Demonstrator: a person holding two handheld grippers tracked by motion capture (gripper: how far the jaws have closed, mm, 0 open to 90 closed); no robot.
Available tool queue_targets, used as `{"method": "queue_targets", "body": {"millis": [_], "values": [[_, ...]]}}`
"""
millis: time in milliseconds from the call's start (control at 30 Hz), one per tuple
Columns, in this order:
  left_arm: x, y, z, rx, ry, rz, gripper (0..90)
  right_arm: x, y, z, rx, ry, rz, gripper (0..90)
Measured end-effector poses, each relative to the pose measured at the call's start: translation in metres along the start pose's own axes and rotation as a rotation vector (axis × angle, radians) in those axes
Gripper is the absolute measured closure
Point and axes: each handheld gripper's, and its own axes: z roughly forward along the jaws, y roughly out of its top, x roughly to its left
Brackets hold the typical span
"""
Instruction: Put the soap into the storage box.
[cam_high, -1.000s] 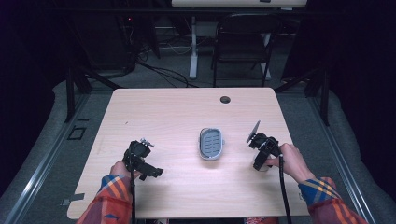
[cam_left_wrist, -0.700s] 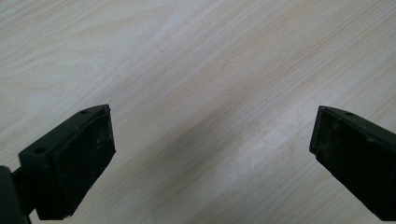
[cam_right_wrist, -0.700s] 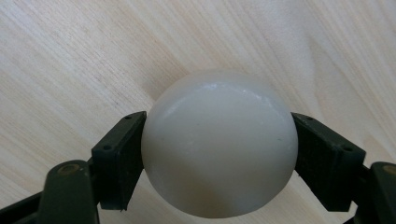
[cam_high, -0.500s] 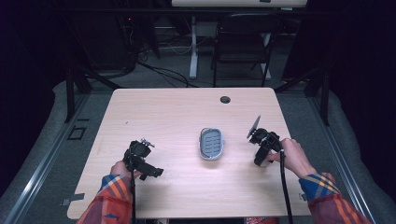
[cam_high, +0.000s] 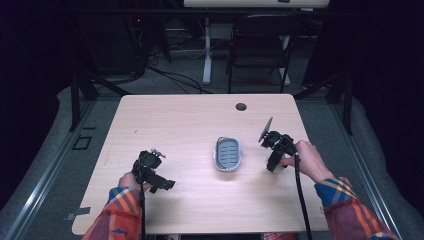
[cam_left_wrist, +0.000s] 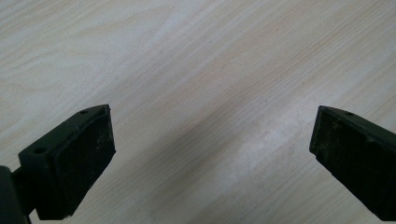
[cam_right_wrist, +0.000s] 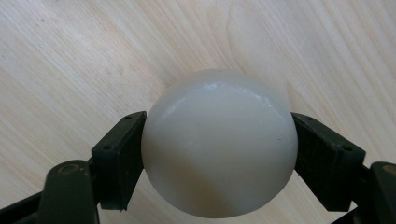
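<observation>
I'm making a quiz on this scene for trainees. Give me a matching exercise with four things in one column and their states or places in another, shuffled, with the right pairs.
Things:
1. white ball
2. left gripper
3. grey basket
4. round hole

States or places:
A. open over bare wood, holding nothing
B. near the table's far edge
C. clamped between the right gripper's jaws
D. standing at the middle of the table, between the two grippers

Pairs: 1-C, 2-A, 3-D, 4-B

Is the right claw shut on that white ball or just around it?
Shut on it: in the right gripper view both jaws of the right claw press against the white ball.
</observation>
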Motion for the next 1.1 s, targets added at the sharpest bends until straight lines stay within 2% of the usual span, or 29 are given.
{"method": "queue_targets", "body": {"millis": [33, 200, 567, 1100], "values": [[0.0, 0.0, 0.0, 0.001, 0.0, 0.001, 0.0, 0.001, 0.002, 0.0, -0.02, 0.003, 0.005, 23.0], [0.0, 0.0, 0.0, 0.001, 0.0, 0.001, 0.0, 0.001, 0.009, -0.002, 0.012, 0.003, -0.026, 23.0], [0.0, 0.0, 0.0, 0.0, 0.0, -0.003, 0.0, 0.003, 0.021, -0.009, -0.013, 0.02, -0.037, 23.0], [0.0, 0.0, 0.0, -0.001, -0.004, -0.002, 0.0, 0.006, 0.041, -0.029, -0.03, -0.006, -0.068, 23.1]]}}
